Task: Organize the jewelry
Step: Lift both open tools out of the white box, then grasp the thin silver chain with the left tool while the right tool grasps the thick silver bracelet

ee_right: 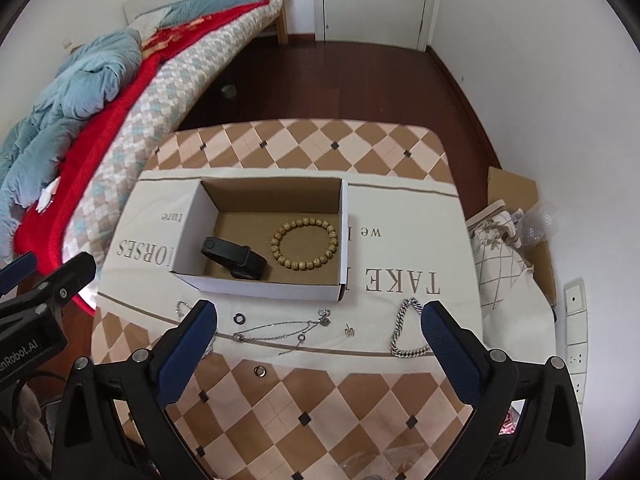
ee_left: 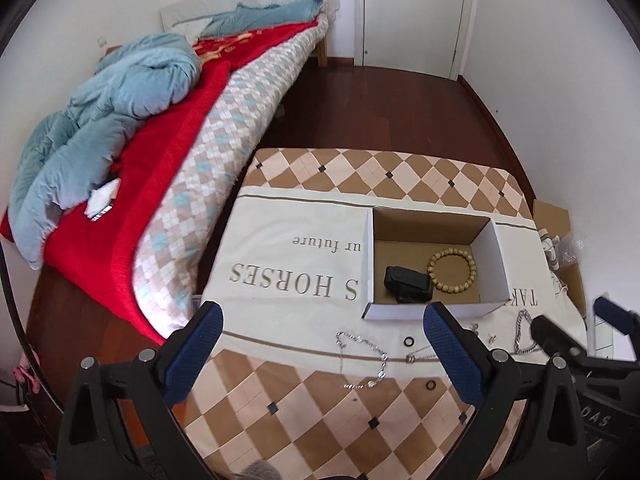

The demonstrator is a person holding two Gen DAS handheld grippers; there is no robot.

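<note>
The jewelry still lying loose sits on the cloth right in front of my two grippers. Between the spread fingers of my right gripper (ee_right: 318, 328) lies a thin silver necklace (ee_right: 280, 330), strung out sideways, with a small dark ring (ee_right: 239, 318) just past my left finger and a pale metal ring (ee_right: 260, 370) nearer to me on the checked part of the cloth. A tiny earring (ee_right: 349, 331) lies to the right of the necklace, and a heavy silver chain bracelet (ee_right: 406, 334) curves just inside my right finger. Both right fingers stand wide apart and hold nothing.

My left gripper (ee_left: 322, 334) is likewise spread wide and empty. Between its fingers lies a fine silver bracelet with small charms (ee_left: 362, 360), and beside it, toward my right finger, a dark ring (ee_left: 409, 341) and another ring (ee_left: 431, 385) closer to me.

Straight ahead of both grippers, beyond the loose pieces, stands an open white cardboard box (ee_right: 192, 216). Inside it a wooden bead bracelet (ee_right: 306, 243) lies flat on the right, and a black wristband (ee_right: 234, 258) rests on the left, the two close together.

Everything lies on a cream cloth with printed lettering (ee_right: 404, 240), spread over a brown-checked table cover (ee_right: 320, 400). Off to my left is a bed with a red blanket (ee_left: 132, 208) and a blue quilt (ee_left: 100, 120).
</note>
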